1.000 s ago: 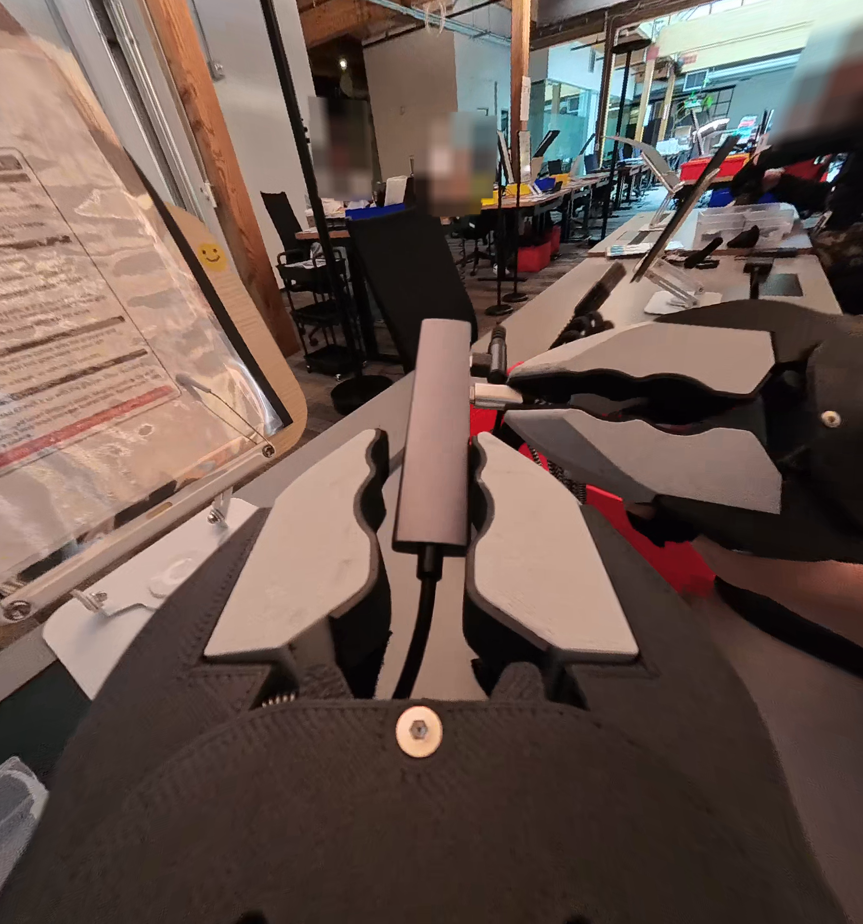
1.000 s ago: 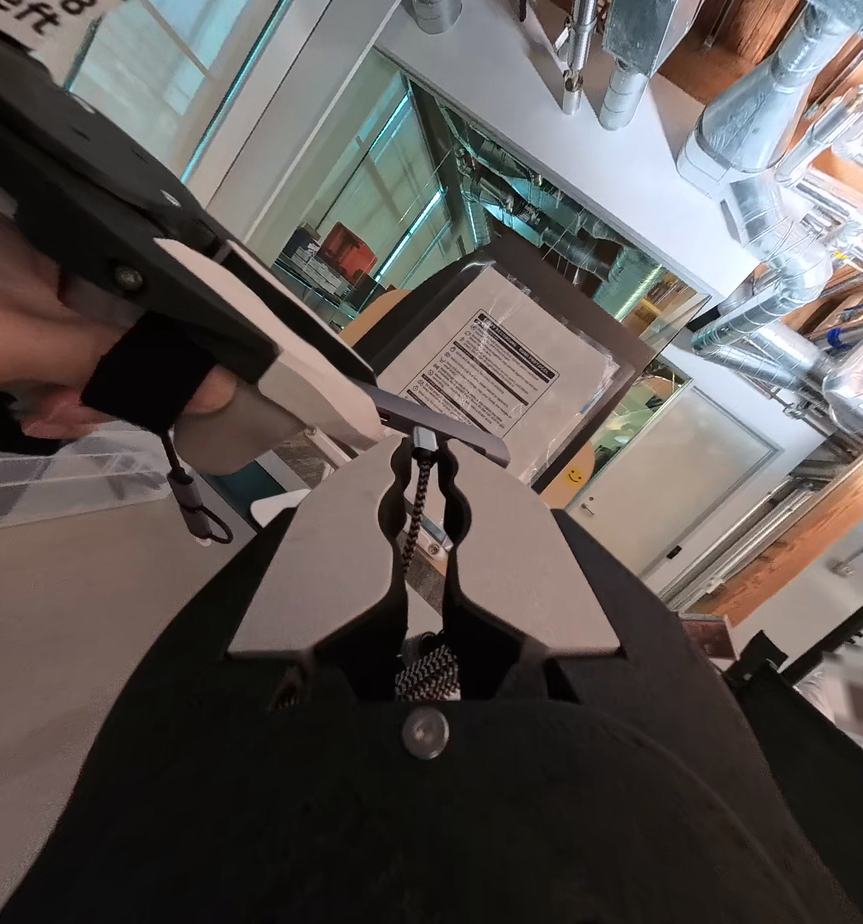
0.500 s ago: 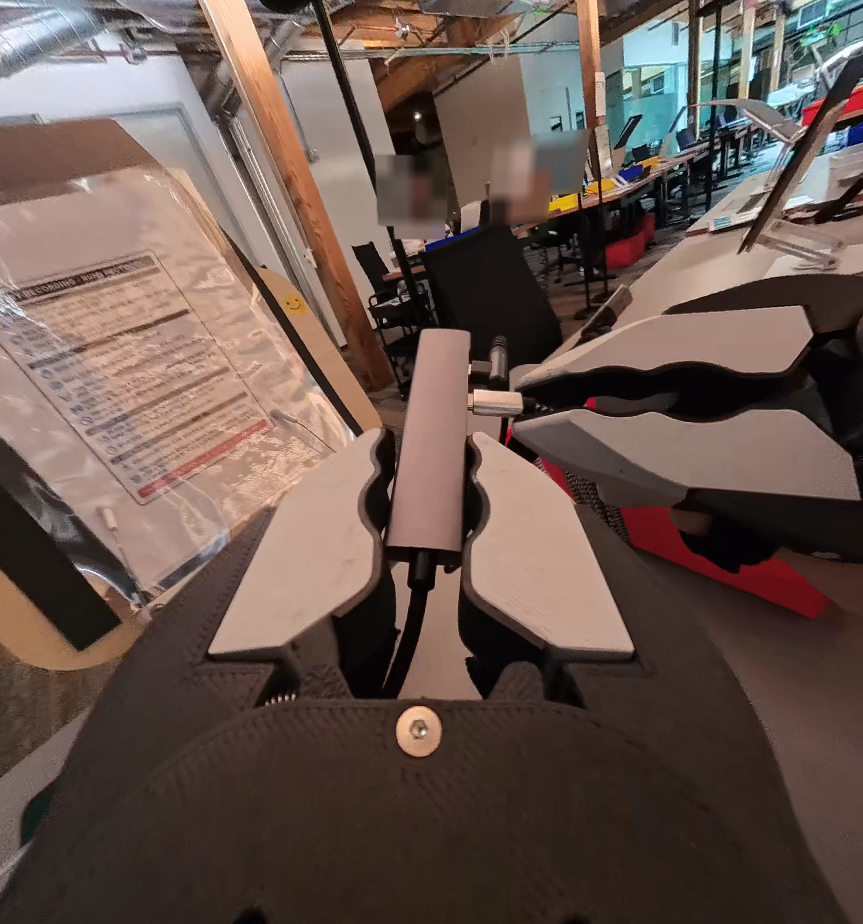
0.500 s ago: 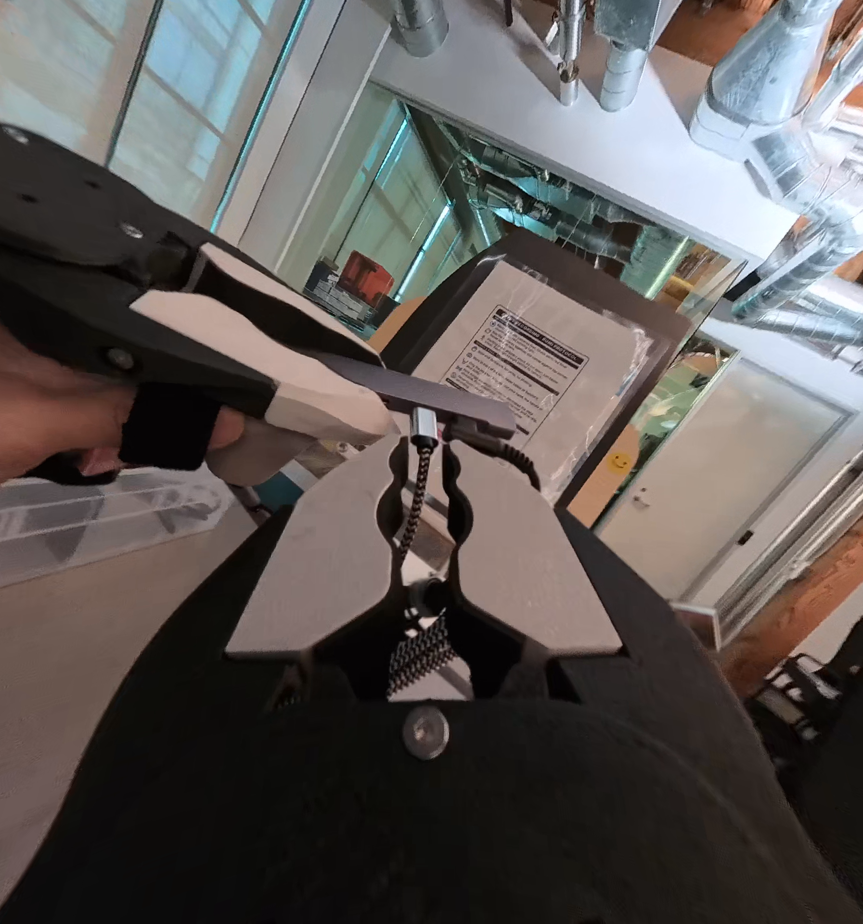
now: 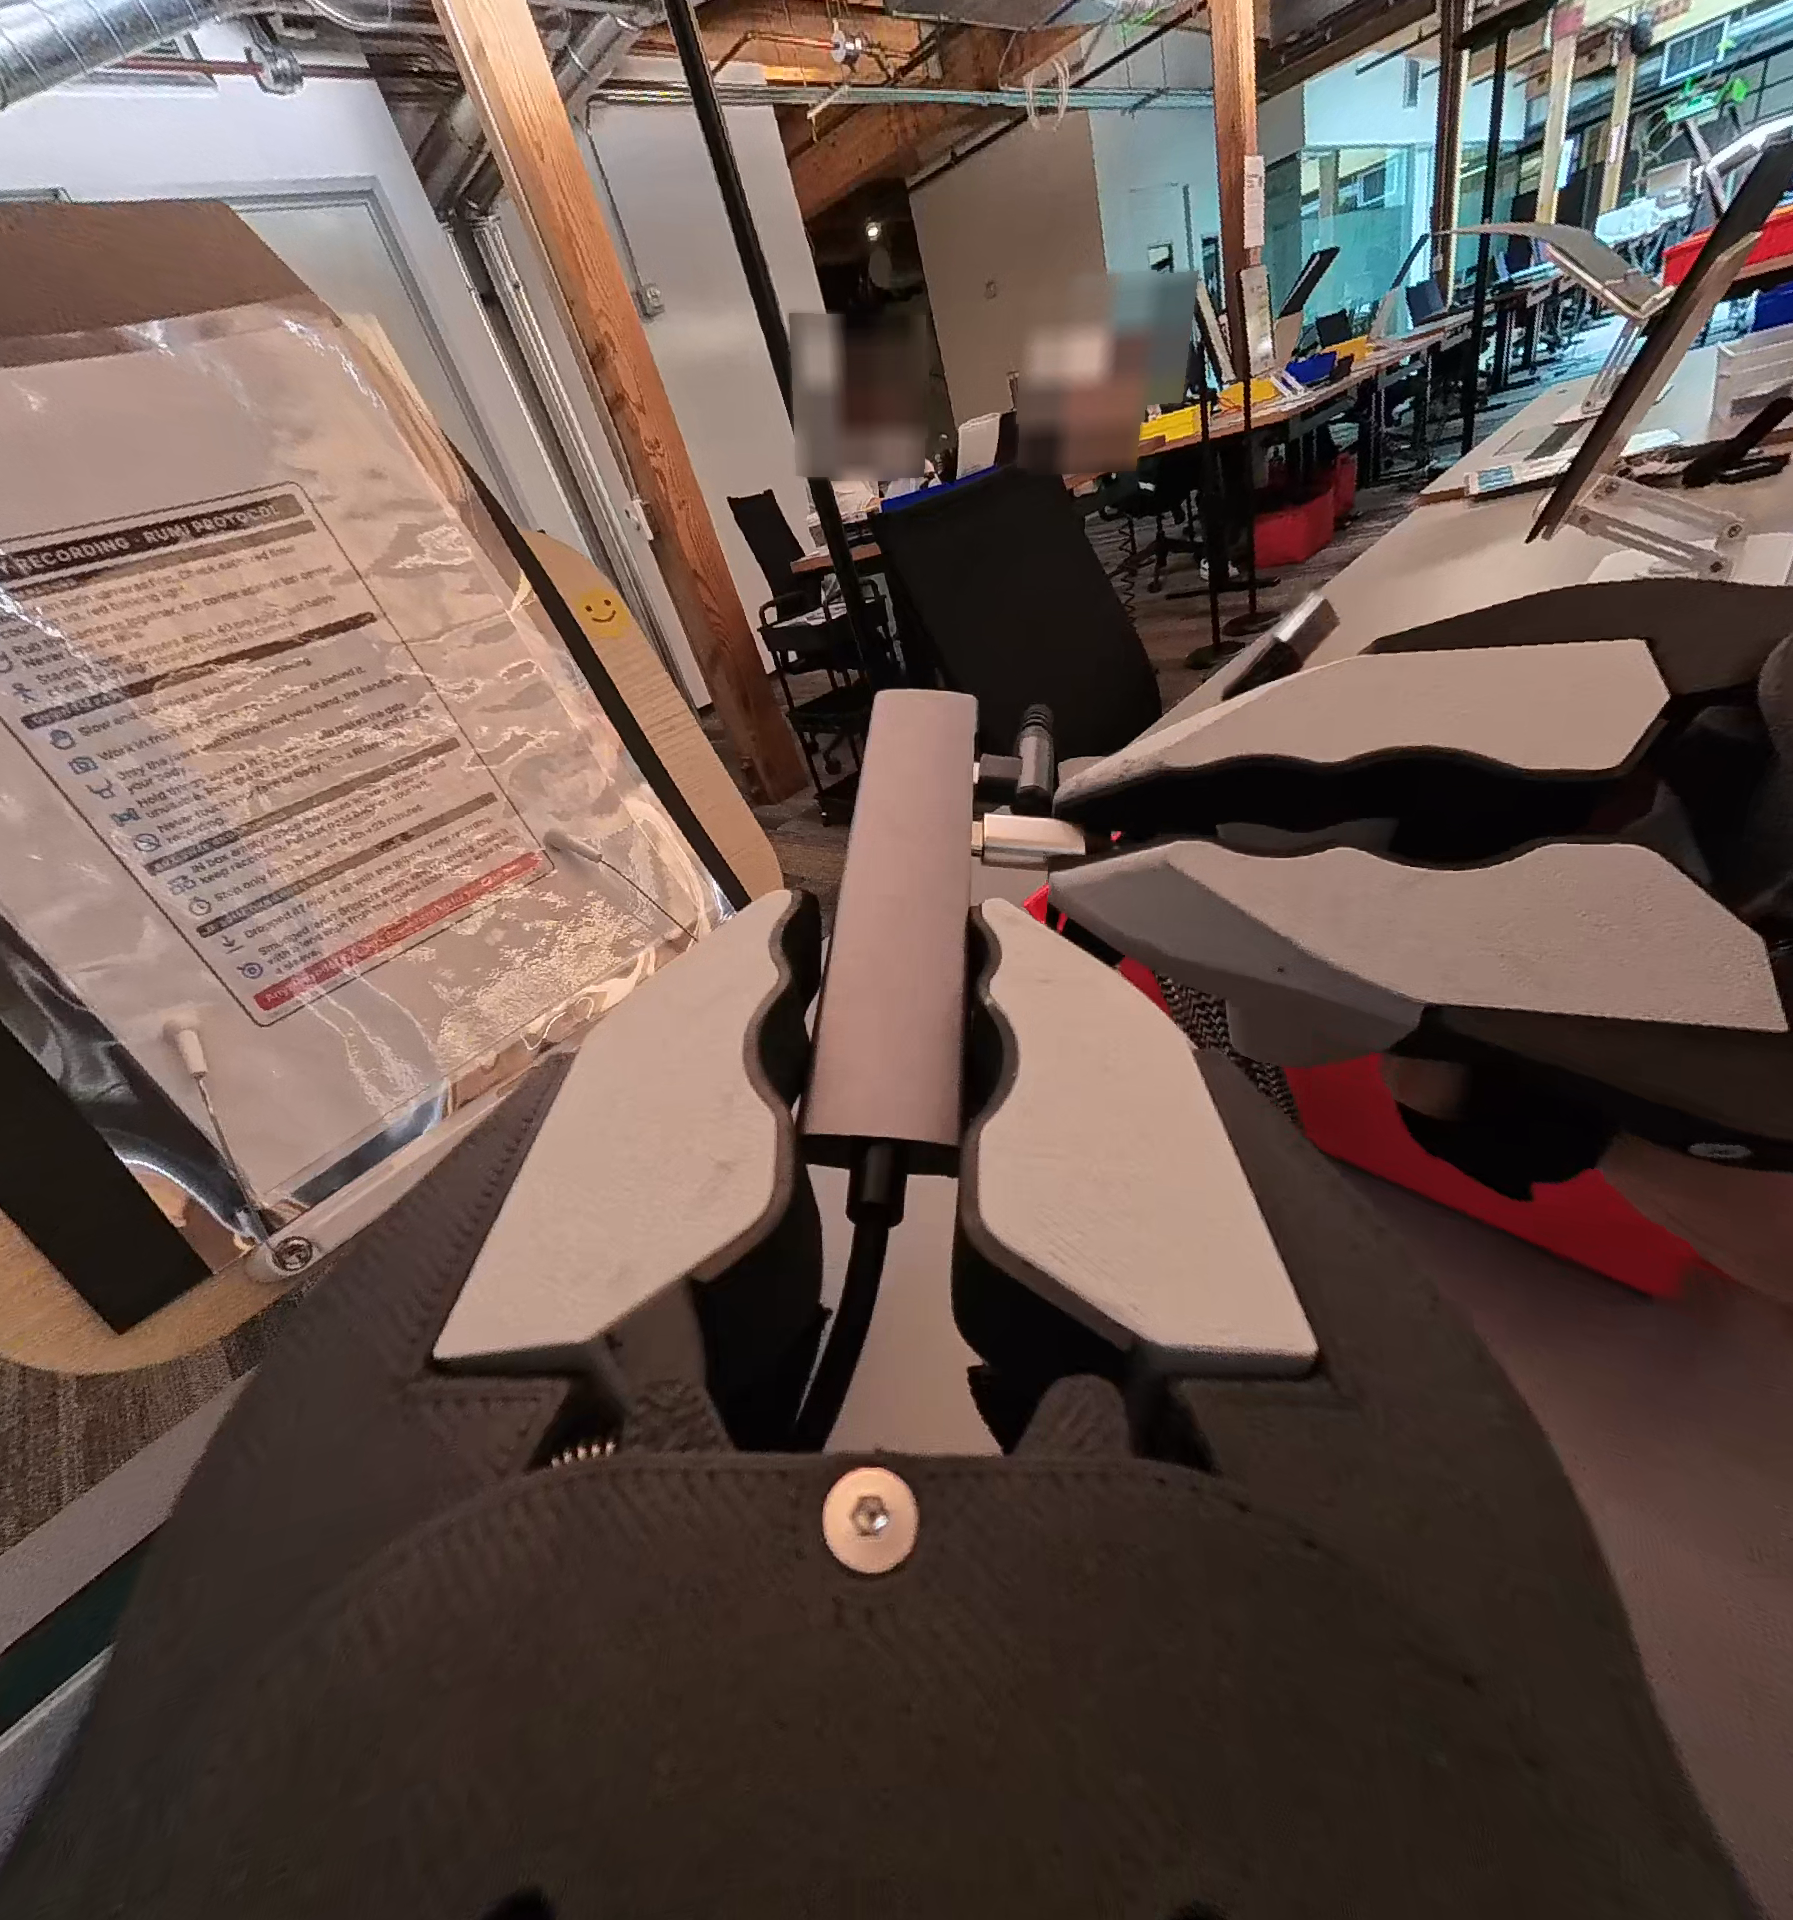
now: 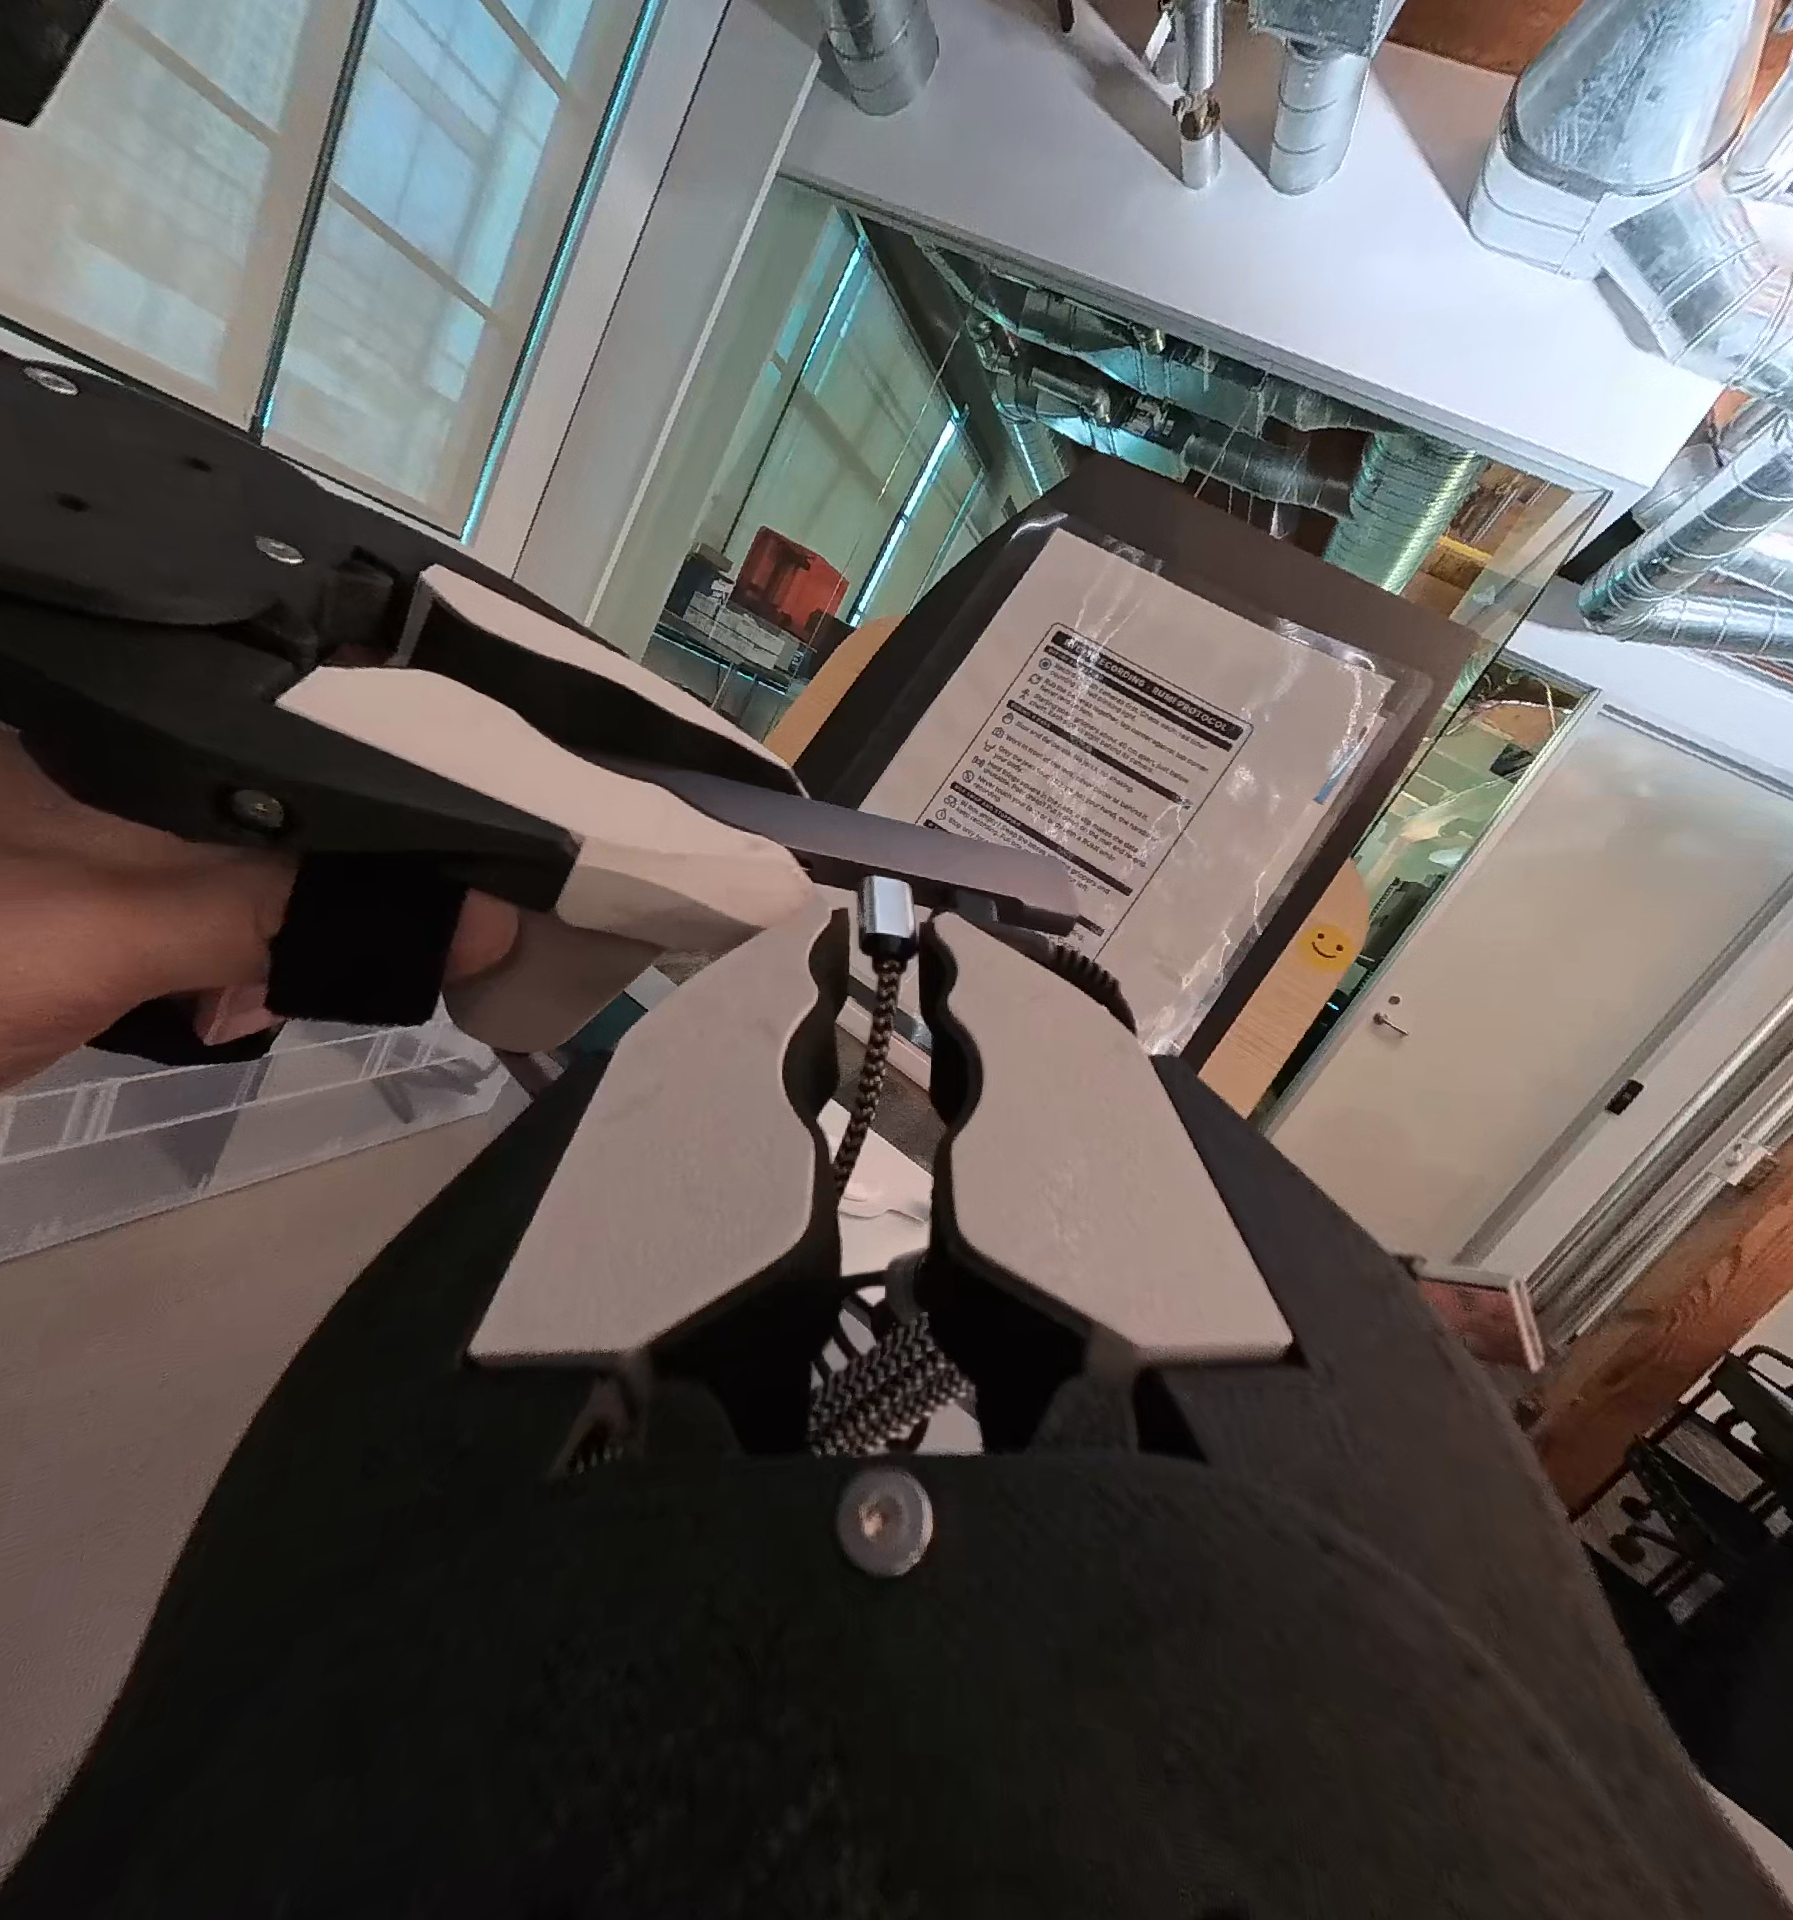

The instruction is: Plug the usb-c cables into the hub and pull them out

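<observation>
Hub (image 5: 897,914), a slim grey bar, was clamped lengthwise at frame centre of the left wrist view by the left gripper (image 5: 890,987), its own black lead (image 5: 850,1278) trailing back between the fingers. Right gripper (image 5: 1063,842), entering from the right edge, was closed on the silver usb-c plug (image 5: 1022,840), whose tip met the hub's side port. A second, black plug (image 5: 1022,764) already sat in the port just above it. In the right wrist view, the right gripper (image 6: 876,935) pinched the braided cable (image 6: 866,1060) just behind the plug (image 6: 887,904), which touched the hub (image 6: 913,847) below the left gripper (image 6: 746,831) at centre left. Compared with one second earlier, both tools had tilted upward and the laminated instruction sheet (image 5: 248,748) occupied more of the left frame, while the plug remained at the port. Seating appeared nearly complete, though full insertion could not be confirmed; extraction presumably follows.
</observation>
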Available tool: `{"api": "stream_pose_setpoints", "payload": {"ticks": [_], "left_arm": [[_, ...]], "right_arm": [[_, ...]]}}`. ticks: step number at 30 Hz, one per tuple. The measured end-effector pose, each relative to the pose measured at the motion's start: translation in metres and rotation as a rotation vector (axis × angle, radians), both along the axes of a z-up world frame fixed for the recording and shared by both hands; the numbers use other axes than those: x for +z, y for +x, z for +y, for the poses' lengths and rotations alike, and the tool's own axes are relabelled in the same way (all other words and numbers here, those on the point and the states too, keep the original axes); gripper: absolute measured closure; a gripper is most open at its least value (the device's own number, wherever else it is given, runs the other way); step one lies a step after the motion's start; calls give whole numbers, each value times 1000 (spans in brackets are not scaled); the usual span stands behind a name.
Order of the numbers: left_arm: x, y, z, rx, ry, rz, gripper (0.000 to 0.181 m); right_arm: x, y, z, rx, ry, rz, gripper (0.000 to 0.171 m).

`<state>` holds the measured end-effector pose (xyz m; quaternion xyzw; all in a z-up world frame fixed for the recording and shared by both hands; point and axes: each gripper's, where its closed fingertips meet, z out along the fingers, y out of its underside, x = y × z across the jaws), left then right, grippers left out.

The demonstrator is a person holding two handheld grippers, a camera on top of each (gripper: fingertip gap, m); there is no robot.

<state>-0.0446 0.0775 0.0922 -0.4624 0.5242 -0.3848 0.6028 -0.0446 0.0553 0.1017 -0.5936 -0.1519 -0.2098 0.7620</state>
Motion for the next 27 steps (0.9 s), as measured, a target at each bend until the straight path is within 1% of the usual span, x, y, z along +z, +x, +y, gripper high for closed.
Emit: {"api": "stream_pose_setpoints", "payload": {"ticks": [8, 13, 16, 17, 18, 19, 20, 21, 22, 23, 25, 27], "left_arm": [[-1, 1, 2, 6, 0, 9, 156], [9, -1, 2, 41, 121, 10, 155], [15, -2, 4, 52, 141, -9, 156], [16, -3, 8, 73, 124, -19, 156], [20, -8, 28, 173, 130, -43, 156], [22, -13, 45, 222, 117, -47, 156], [23, -18, 55, 193, 33, -56, 156], [26, -21, 56, 111, -74, -69, 156], [30, -25, 54, 30, -141, -82, 155], [35, -30, 55, -10, -182, -92, 155], [46, -40, 53, -62, -211, -112, 155], [53, -47, 54, -55, -199, -126, 156]], "right_arm": [[-3, 3, 3, -21, -41, 17, 160], [3, 2, 2, -7, -11, 69, 160], [8, 1, 3, -20, 4, 104, 161], [8, 0, 4, -24, 3, 117, 161], [8, -7, 3, 3, 8, 130, 161], [7, -14, 2, 19, 0, 138, 162], [6, -20, 3, 11, -13, 120, 162], [9, -24, 3, 14, -9, 91, 162], [11, -25, 4, 23, -9, 78, 162], [10, -23, 5, 33, -26, 81, 162], [9, -18, 6, 93, -74, 102, 162], [8, -14, 4, 145, -146, 109, 162]]}}
